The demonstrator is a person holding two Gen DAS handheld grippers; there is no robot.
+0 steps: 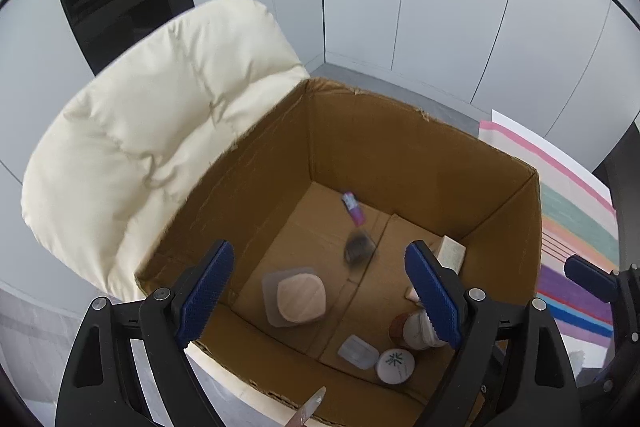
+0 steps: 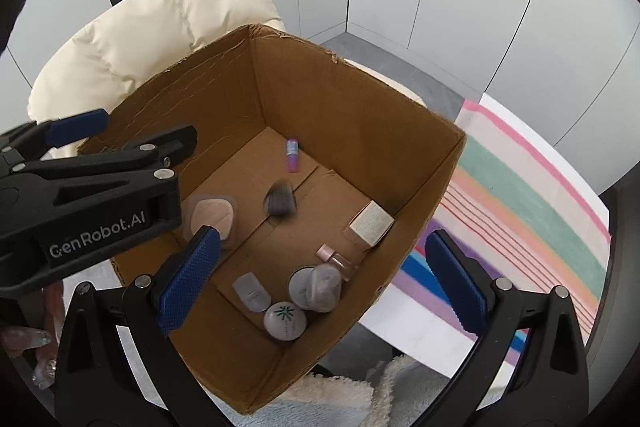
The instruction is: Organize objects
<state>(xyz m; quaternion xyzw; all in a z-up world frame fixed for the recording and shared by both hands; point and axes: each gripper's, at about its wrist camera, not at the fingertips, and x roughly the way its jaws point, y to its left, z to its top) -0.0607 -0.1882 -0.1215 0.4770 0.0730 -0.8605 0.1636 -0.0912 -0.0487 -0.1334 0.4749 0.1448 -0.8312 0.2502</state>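
Left gripper (image 1: 320, 299): jaws spread wide above the open box, nothing between the blue pads; it also shows at 9 o'clock in the right wrist view.
Right gripper (image 2: 326, 283): jaws just as wide, gripping nothing, hanging over the box's near corner.
Cardboard box (image 1: 440, 155): open-topped, brown, filling the centre of both views.
Dark blurred object (image 2: 280, 203): mid-box in the right wrist view, smeared by motion; cannot tell whether it touches the floor.
Pink tube (image 2: 293, 155): lies toward 12 o'clock of the blurred object, near the far corner.
Peach pad in clear packet (image 1: 298, 297): flat on the box floor toward 8 o'clock.
White round lid with green mark (image 2: 285, 321): at 6 o'clock on the floor, just beside a small grey packet (image 2: 250, 291).
Grey round jars (image 2: 316, 287): clustered at 5 o'clock.
White carton (image 2: 371, 223): stands against the 3 o'clock wall.
Cream cushion (image 1: 152, 131): behind the box at 10 o'clock.
Striped cloth (image 2: 520, 195): spreads outside the box at 3 o'clock.
Person's fingers (image 2: 40, 347): long decorated nails at 8 o'clock in the right wrist view.
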